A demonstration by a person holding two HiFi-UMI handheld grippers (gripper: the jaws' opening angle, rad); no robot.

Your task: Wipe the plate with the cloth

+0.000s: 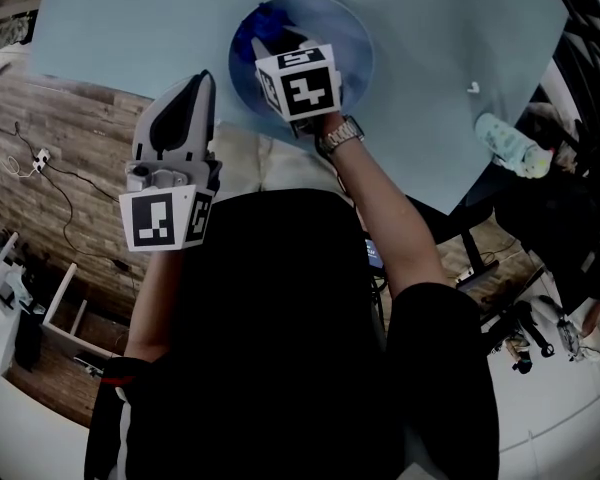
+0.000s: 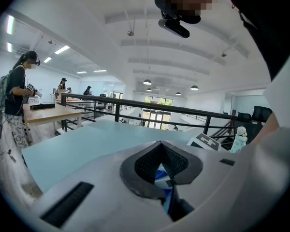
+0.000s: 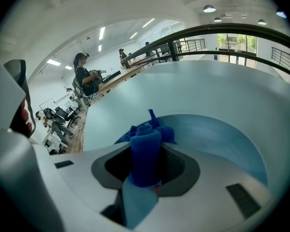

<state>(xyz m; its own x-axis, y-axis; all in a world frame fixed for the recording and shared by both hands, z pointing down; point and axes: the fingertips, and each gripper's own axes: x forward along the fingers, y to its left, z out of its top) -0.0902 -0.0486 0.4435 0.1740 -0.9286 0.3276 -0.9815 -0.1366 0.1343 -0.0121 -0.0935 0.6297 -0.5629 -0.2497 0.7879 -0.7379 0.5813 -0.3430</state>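
Note:
A round blue plate (image 1: 345, 38) lies on the pale blue table (image 1: 120, 28), close to its near edge. My right gripper (image 1: 272, 38) reaches over the plate's left part and is shut on a bunched dark blue cloth (image 1: 252, 30). In the right gripper view the cloth (image 3: 146, 153) stands rolled between the jaws of the right gripper (image 3: 147, 146), above the plate (image 3: 222, 139). My left gripper (image 1: 202, 80) hovers at the table's near edge, left of the plate. In its own view the left gripper (image 2: 160, 145) has its tips together and holds nothing.
A small pale toy figure (image 1: 510, 143) stands at the table's right edge, also seen as the figure (image 2: 239, 138) in the left gripper view. A tiny white bit (image 1: 472, 88) lies right of the plate. A black railing (image 2: 135, 105) runs behind the table. People stand at desks (image 2: 19, 88) far off.

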